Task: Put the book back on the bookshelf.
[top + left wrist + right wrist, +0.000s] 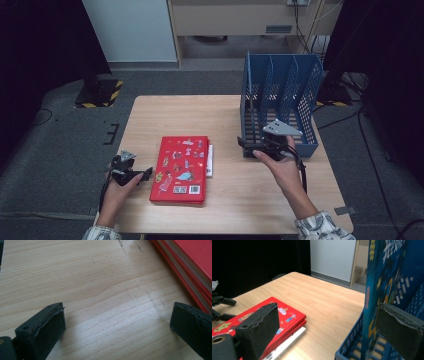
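Left gripper (146, 174), high view: lower left of frame, held in the left hand (119, 187), jaws spread and pointing right at the red books; tips just beside the stack's left edge, contact can't be judged.
Right gripper (243, 143), high view: right of centre, held in the right hand (280, 165), grey three-cornered plate on top, jaws pointing left at the near left corner of the blue rack. Jaw gap hard to read from this angle.
Red books (181, 169), high view: flat on the worktop (220, 120), centre-left, stacked, cartoon stickers on the top cover, a white edge poking out on the right side.
Blue file rack (280, 100), high view: upright at right of the worktop, perforated walls, several slots open to the top.
Left gripper (117, 332), left gripper view: released, jaws wide apart at lower left and lower right, bare wood grain between them, nothing held.
Red books (192, 262), left gripper view: upper right corner, page edges showing; right jaw sits just beside the lower edge of the stack.
Right gripper (327, 327), right gripper view: released, jaws wide apart, nothing gripped.
Blue file rack (384, 277), right gripper view: right side of frame, printed dark-blue panel standing in it; right jaw sits in front of that panel, touching or not can't be told.
Red books (272, 315), right gripper view: lower left, partly behind the left jaw, white edge underneath.
Left gripper (222, 307), right gripper view: far left edge, just beside the books.
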The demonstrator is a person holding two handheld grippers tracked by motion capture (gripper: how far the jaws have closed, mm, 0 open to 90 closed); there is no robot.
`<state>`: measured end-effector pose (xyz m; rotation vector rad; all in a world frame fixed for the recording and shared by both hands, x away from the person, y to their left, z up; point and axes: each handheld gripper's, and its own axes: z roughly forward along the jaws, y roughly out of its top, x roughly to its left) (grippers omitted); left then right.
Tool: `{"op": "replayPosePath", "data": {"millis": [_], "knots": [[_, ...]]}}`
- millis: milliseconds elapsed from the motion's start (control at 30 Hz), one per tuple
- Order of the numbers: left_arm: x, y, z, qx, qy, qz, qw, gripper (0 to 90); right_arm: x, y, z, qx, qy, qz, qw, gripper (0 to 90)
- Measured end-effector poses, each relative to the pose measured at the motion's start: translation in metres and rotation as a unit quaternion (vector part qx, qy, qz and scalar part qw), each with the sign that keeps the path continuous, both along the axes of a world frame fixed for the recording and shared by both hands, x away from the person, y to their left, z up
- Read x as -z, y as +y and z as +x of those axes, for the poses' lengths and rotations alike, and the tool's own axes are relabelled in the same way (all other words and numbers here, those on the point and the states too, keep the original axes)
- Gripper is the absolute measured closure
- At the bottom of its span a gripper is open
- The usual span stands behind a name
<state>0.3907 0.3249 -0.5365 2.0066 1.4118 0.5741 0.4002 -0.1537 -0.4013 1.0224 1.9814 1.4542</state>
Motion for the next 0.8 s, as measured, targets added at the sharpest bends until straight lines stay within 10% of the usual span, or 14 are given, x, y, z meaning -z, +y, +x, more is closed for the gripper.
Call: {"op": "replayPosePath", "data": {"millis": [800], "knots": [[-0.001, 0.003, -0.001, 0.005, 0.003, -0.002, 1.0, 0.0, 0.05, 0.041, -0.031, -0.068, 0.041, -0.07, 0.9944, 7.1]]}}
